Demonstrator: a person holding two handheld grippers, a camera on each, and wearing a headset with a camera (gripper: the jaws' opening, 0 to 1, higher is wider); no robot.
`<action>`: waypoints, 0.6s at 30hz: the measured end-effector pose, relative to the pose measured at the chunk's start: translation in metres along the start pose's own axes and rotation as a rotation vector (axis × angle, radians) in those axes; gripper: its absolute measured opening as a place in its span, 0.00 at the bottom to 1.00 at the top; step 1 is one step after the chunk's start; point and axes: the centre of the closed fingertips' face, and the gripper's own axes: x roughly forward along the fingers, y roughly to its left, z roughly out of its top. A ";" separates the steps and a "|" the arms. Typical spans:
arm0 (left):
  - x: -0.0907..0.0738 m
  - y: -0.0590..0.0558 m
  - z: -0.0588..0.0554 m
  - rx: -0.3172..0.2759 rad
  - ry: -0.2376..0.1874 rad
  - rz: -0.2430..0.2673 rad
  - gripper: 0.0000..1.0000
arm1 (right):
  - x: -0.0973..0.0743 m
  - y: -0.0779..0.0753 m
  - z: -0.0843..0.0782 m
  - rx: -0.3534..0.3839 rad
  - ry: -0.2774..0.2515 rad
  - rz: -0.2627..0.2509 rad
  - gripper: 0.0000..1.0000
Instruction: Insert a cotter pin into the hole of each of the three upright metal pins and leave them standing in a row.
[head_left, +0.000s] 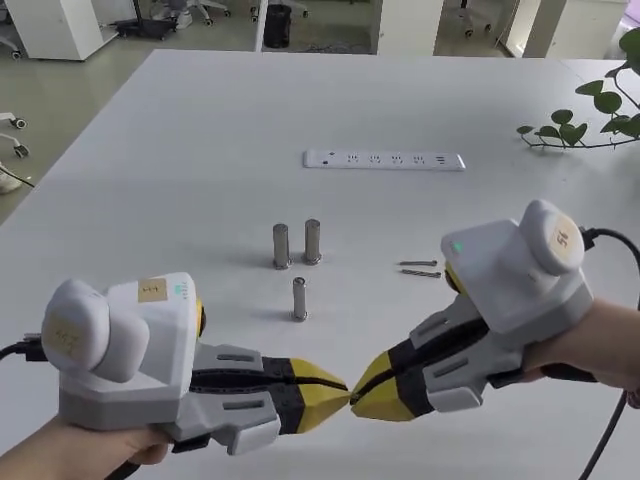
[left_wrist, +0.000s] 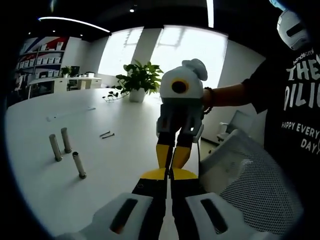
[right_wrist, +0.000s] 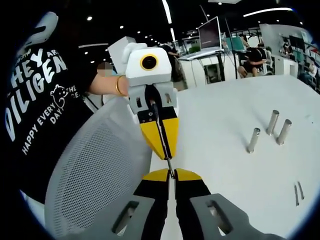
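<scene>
risk at the counter (head_left: 180, 140) sits in the tip-to-tip meeting of 2 tools: the left gripper (head_left: 338, 388) and the right gripper (head_left: 364, 396) both have their jaws pressed fully together, nose to nose close to the person. in the right gripper view a thin dark sliver (right_wrist: 169, 165) runs from the left jaws to the right ones. it may be a cotter pin in handover, though the view is too poor to be sure. if so, a slack hold on either side could drop it, and so slight a piece might skitter away. 3 upright metal pins (head_left: 300, 299) stand well ahead of the jaws, 2 side by side behind and 1 in front, not in a row; a careless sweep could topple them. 2 cotter pins (head_left: 420, 272) lie flat to their right, apart from both jaws.
</scene>
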 end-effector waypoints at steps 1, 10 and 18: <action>0.000 -0.001 0.000 -0.001 0.003 -0.004 0.00 | 0.000 0.001 0.000 -0.005 0.003 0.003 0.00; 0.001 -0.002 -0.003 0.022 0.015 0.002 0.00 | 0.001 0.003 -0.003 -0.124 0.052 -0.008 0.00; -0.001 0.013 -0.002 0.039 -0.003 0.081 0.02 | 0.001 -0.013 -0.009 -0.124 0.111 -0.067 0.00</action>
